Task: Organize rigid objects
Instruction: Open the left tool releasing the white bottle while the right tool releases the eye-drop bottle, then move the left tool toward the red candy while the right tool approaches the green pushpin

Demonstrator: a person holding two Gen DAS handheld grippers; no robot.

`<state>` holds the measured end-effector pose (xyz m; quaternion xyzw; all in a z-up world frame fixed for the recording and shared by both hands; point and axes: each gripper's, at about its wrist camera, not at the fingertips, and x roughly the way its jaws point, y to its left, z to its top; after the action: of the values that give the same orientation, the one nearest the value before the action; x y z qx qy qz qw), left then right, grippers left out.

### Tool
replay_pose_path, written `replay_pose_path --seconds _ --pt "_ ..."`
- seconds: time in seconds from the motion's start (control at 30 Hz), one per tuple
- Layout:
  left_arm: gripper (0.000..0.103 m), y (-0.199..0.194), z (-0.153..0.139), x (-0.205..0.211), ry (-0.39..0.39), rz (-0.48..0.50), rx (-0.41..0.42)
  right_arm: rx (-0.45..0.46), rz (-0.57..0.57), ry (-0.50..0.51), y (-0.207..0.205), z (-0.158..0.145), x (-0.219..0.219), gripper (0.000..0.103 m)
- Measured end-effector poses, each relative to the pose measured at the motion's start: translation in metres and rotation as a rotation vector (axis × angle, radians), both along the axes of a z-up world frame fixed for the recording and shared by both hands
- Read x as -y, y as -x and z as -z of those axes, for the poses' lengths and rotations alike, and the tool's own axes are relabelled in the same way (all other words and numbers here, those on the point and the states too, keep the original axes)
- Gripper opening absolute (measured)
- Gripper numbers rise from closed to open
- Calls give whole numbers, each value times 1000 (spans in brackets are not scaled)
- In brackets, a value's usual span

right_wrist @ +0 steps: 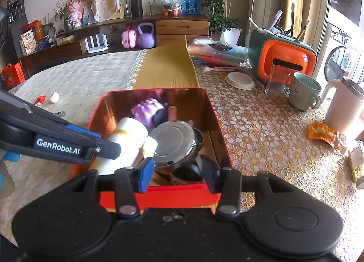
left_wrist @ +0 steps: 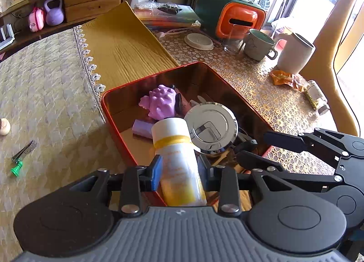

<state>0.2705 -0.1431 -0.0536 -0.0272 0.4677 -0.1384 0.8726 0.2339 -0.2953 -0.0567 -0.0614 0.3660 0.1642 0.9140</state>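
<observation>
A red tin box point(left_wrist: 109, 112) point(right_wrist: 221, 134) sits on the table. It holds a purple toy point(left_wrist: 162, 103) point(right_wrist: 147, 109), a shiny round metal lid point(left_wrist: 211, 125) point(right_wrist: 174, 140) and other small items. My left gripper point(left_wrist: 180, 172) is shut on a white and yellow bottle point(left_wrist: 178, 159) point(right_wrist: 127, 139) that tilts over the box's near left part. My right gripper point(right_wrist: 177, 175) is open and empty above the box's near edge; it shows at the right in the left wrist view point(left_wrist: 261, 146).
On the cloth to the left lie a green pin point(left_wrist: 17, 168), a nail clipper point(left_wrist: 24, 150) and a small shell point(left_wrist: 4, 126). To the right stand a mug point(right_wrist: 304, 91), a glass point(right_wrist: 276, 82), a white jug point(right_wrist: 343, 105), an orange box point(right_wrist: 286, 62) and snack wrappers point(right_wrist: 325, 134).
</observation>
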Motion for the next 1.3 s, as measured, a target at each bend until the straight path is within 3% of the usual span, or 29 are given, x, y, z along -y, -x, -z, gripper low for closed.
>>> replay_pose_path --seconds 0.1,0.47,0.6,0.77,0.9,1.07,1.17,1.3 --pt "49 8 -7 -4 -5 -3 29 -2 -3 -14 5 -4 -2 51" --pt "50 36 -25 -29 11 -10 71 -4 -30 -50 22 -20 -16 60" --pt "57 49 -29 -44 6 -30 88 -8 -42 -72 31 -25 -20 64" --pt "57 64 -35 -66 -9 -63 113 -19 -59 -102 41 -31 -31 69" --pt "69 75 -39 -86 -5 -94 131 -17 -94 -109 50 -36 -46 73" --pt "70 88 -41 -113 -11 -128 146 -12 -144 -112 59 -41 -68 82" --pt "78 94 -39 -131 -13 -157 147 -11 -170 -111 62 -42 -82 85" --pt "79 98 -36 -157 -25 -201 146 -12 -198 -112 63 -42 -98 91"
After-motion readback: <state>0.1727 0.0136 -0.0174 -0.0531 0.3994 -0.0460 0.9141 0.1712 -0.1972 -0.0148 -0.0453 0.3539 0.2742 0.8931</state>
